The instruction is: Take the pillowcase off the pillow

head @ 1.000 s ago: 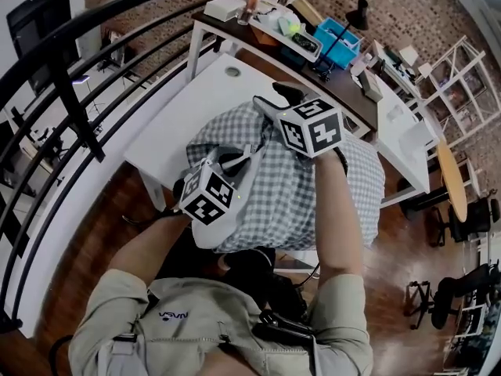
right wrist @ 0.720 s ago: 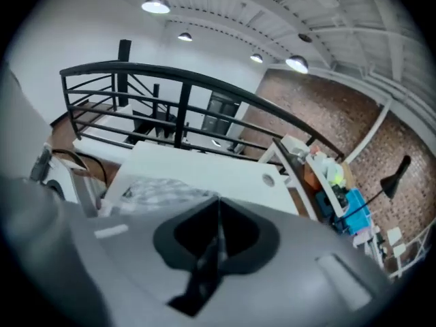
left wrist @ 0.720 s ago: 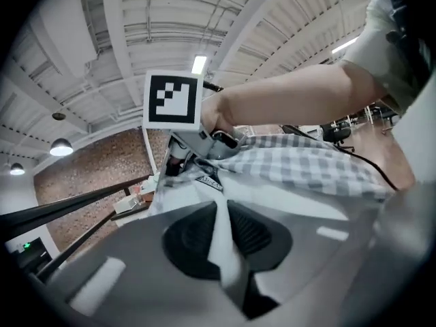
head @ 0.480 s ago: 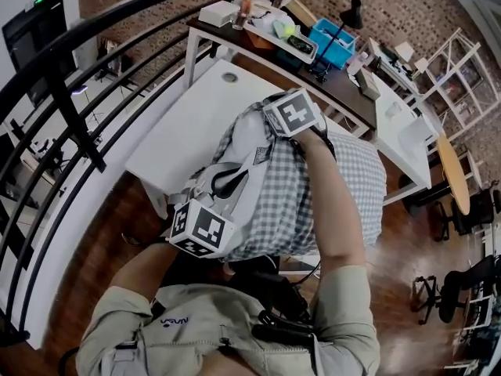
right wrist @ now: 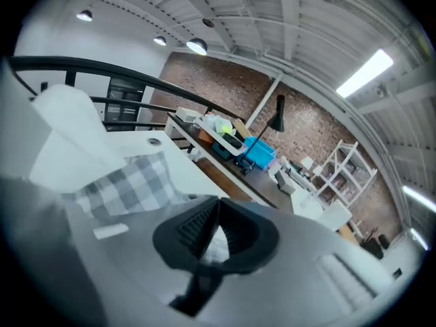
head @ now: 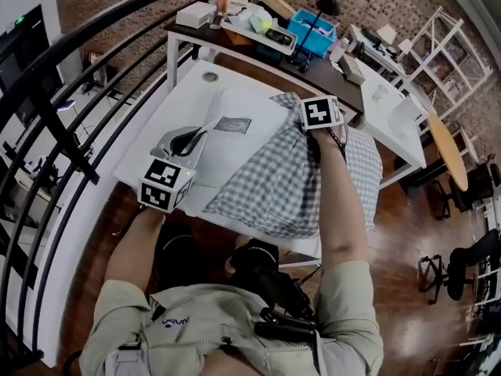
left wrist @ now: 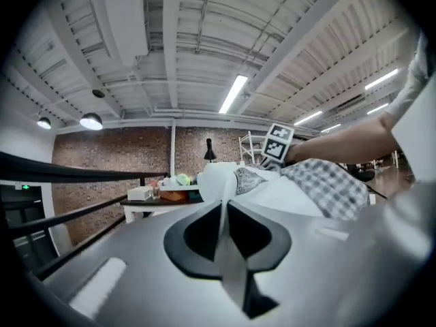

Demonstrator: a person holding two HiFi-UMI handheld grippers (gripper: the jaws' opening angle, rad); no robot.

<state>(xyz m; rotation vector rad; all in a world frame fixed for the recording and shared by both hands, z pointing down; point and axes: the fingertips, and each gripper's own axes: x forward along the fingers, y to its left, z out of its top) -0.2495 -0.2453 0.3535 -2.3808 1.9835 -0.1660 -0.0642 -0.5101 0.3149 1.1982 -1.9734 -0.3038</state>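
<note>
Head view showed the checked pillowcase lying partly off the white pillow on a white table, bunched toward the person's right side. Its far edge sat at the right gripper, whose jaws were pressed together with a sliver of pale cloth pinched between them. The left gripper had its jaws clamped narrowly on a fold of the pillow's bare white end, well apart from the right gripper.
</note>
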